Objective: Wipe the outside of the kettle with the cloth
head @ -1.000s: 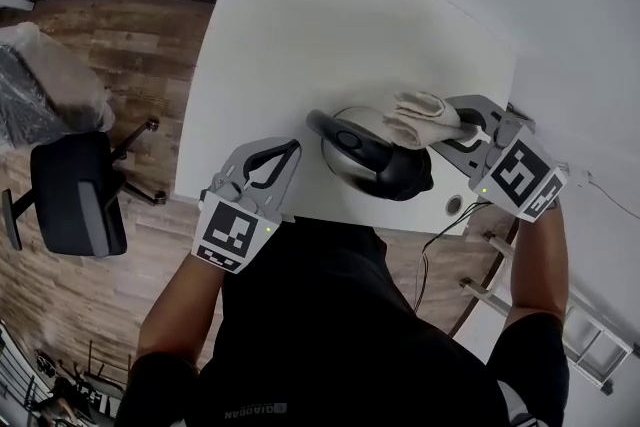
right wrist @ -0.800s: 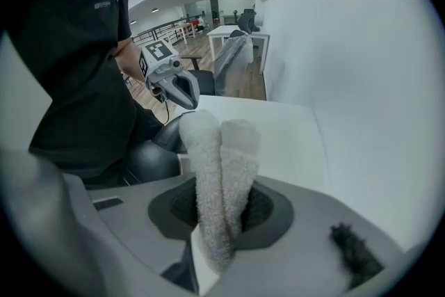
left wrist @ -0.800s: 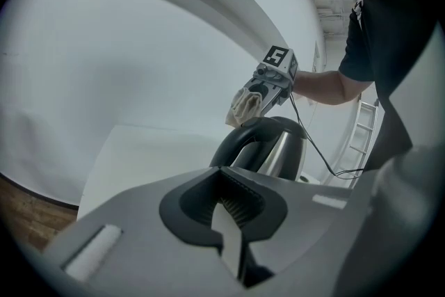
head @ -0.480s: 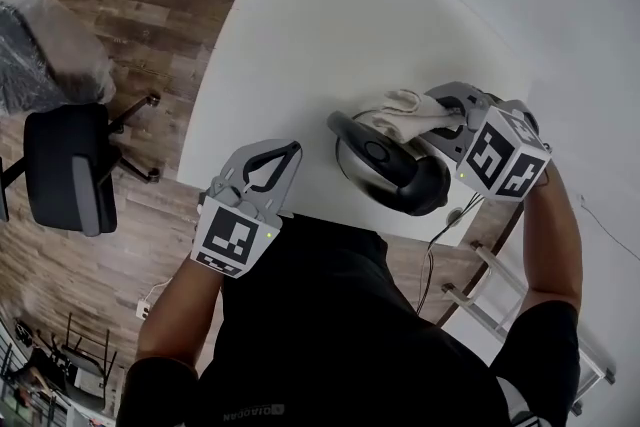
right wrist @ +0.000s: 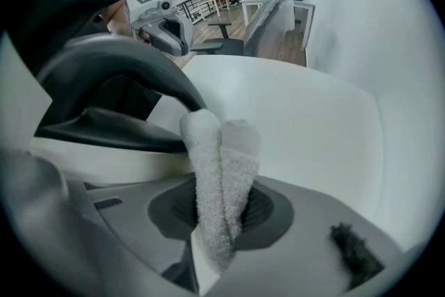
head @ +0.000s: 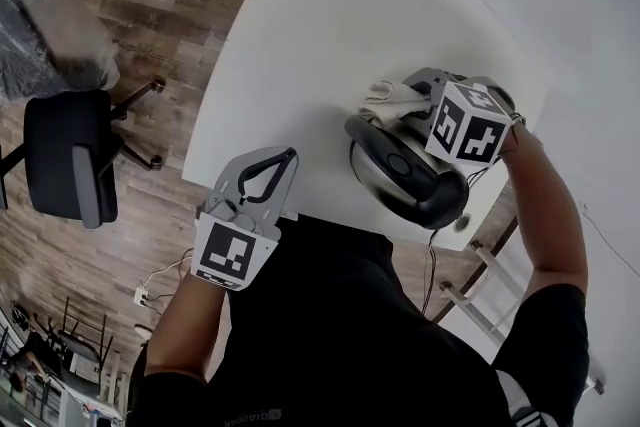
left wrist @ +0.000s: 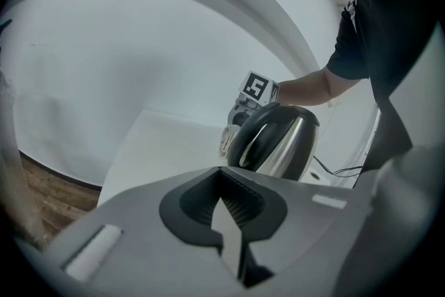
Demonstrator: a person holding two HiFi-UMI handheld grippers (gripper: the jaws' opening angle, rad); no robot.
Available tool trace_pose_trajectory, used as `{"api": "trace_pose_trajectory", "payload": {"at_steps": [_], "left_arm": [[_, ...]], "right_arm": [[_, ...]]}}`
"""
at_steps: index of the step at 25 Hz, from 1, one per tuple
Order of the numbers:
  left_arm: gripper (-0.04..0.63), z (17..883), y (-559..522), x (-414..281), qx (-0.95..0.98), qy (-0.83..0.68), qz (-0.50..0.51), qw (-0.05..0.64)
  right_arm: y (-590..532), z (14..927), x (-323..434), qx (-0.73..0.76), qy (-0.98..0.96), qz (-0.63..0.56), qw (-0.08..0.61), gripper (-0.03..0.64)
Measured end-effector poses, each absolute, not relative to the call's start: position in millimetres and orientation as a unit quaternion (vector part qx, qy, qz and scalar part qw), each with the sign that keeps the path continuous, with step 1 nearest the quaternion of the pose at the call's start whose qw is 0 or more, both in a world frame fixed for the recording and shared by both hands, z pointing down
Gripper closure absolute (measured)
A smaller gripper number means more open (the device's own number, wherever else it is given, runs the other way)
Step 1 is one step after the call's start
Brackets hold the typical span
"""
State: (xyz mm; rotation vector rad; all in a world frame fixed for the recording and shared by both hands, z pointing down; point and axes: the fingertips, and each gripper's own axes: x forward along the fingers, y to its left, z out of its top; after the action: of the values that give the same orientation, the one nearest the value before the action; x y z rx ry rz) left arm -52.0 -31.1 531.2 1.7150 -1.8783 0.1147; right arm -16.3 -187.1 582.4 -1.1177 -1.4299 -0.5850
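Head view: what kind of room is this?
Probably an office or lab workspace: a plain white table, a black swivel chair on wood-look flooring, and more desks farther back.

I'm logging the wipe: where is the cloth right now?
The cloth is clamped in the right hand-held gripper, right of centre in the head view, at the far side of the kettle on the white table.

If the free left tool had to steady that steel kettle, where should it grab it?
Likely the black arched handle of the steel kettle: it loops clear of the body and faces the left tool, so a straight approach from that side suits, once its shut jaws open. The right tool holds the white cloth beyond it.
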Motion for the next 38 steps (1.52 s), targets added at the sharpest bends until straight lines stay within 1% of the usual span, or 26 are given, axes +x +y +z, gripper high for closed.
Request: {"api": "trace_pose_trajectory", "payload": {"at_steps": [6, 12, 15, 18, 21, 23, 26, 28, 30, 32, 35, 36, 38], "left_arm": [[0.589, 537, -16, -48, 0.633, -0.706, 0.032, 0.315], [0.589, 532, -5, -50, 0.639, -0.708, 0.05, 0.295], [0.588, 526, 3, -55, 0.646, -0.706, 0.055, 0.286], [0.589, 508, 8, -63, 0.651, -0.705, 0.046, 0.279], [0.588, 486, 19, -66, 0.657, -0.701, 0.044, 0.272], [0.589, 469, 24, -70, 0.674, -0.692, 0.05, 0.254], [0.589, 444, 17, -83, 0.722, -0.658, 0.069, 0.201], [0.589, 430, 7, -83, 0.751, -0.633, 0.081, 0.168], [0.589, 418, 0, -77, 0.764, -0.621, 0.092, 0.151], [0.589, 403, -6, -69, 0.768, -0.619, 0.095, 0.133], [0.588, 378, -23, -60, 0.761, -0.633, 0.1, 0.102], [0.588, 372, -27, -54, 0.757, -0.638, 0.101, 0.097], [0.588, 366, -29, -36, 0.754, -0.643, 0.102, 0.094]], "right_arm": [[-187, 618, -18, -0.48, -0.589, -0.252, 0.6, 0.52], [-193, 638, -19, -0.46, -0.589, -0.222, 0.626, 0.52], [-194, 639, -22, -0.444, -0.586, -0.237, 0.635, 0.52], [-209, 610, -31, -0.4, -0.606, -0.257, 0.638, 0.52], [-218, 539, -30, -0.311, -0.686, -0.217, 0.621, 0.52], [-220, 475, -20, -0.224, -0.751, -0.2, 0.588, 0.52], [-214, 397, 13, -0.083, -0.83, -0.161, 0.528, 0.52], [-206, 368, 47, -0.003, -0.86, -0.122, 0.495, 0.52], [-201, 351, 76, 0.069, -0.884, -0.075, 0.456, 0.52], [-199, 338, 102, 0.142, -0.914, 0.003, 0.381, 0.52], [-202, 330, 141, 0.22, -0.933, 0.174, 0.227, 0.52], [-200, 335, 154, 0.229, -0.926, 0.229, 0.191, 0.52], [-193, 348, 177, 0.227, -0.914, 0.297, 0.161, 0.52]]}}
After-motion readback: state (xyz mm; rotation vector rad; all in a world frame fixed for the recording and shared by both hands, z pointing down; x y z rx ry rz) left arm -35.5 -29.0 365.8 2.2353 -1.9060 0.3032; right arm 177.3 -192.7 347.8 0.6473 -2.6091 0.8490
